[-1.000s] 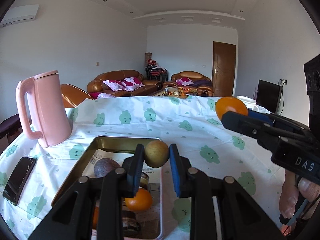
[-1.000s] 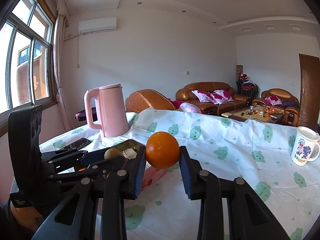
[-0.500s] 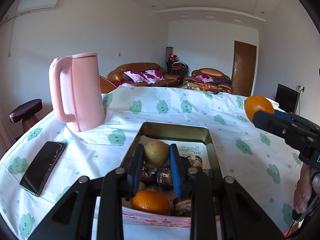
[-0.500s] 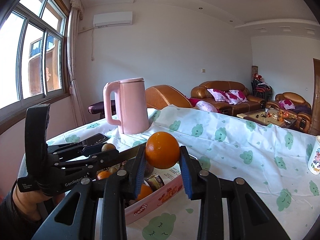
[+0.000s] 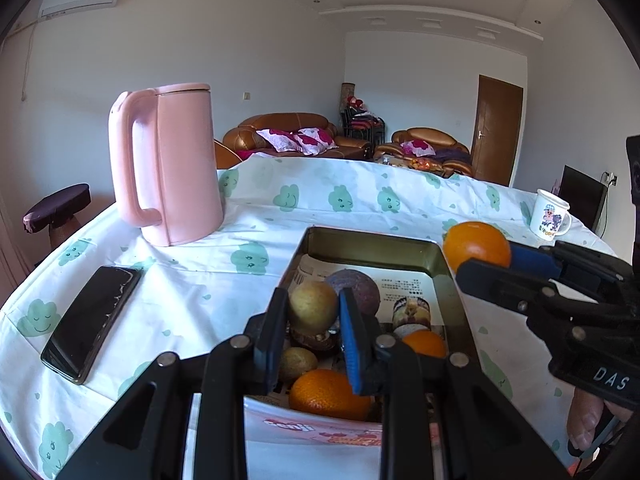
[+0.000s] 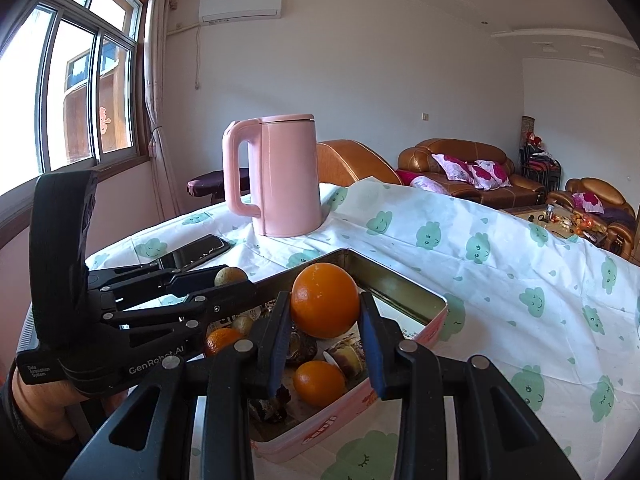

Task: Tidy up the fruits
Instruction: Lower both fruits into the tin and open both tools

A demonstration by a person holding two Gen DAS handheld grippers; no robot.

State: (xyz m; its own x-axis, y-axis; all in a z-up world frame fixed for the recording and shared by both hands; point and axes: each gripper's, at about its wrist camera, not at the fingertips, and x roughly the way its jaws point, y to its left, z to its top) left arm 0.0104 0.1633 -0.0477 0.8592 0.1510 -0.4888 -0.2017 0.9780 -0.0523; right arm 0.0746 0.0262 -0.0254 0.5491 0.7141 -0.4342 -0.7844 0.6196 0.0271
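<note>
**Two fruits held over the open tin**

Left tool [image 5: 314, 312]: clamped on a small yellow-green fruit [image 5: 313, 306], carried above the near half of the tin [image 5: 372, 242]. Right tool [image 6: 325, 314]: clamped on an orange [image 6: 325, 306], held over the tin's right side; in the left wrist view the same orange is seen at the tin's far right corner.

Inside the tin, on printed paper, lie two loose oranges [image 5: 328, 394], a dark purple round fruit [image 5: 360, 288], a small greenish fruit [image 5: 296, 362] and wrapped sweets.

The tin rests on the counter [image 5: 320, 208], covered by a white cloth with green cloud faces. A black phone [image 5: 94, 320] lies flat to the left. Further back, a pink kettle [image 5: 176, 164] stands upright; a printed mug [image 5: 550, 216] stands at the far right edge. Beyond, brown sofas [image 5: 296, 134] are seen.
</note>
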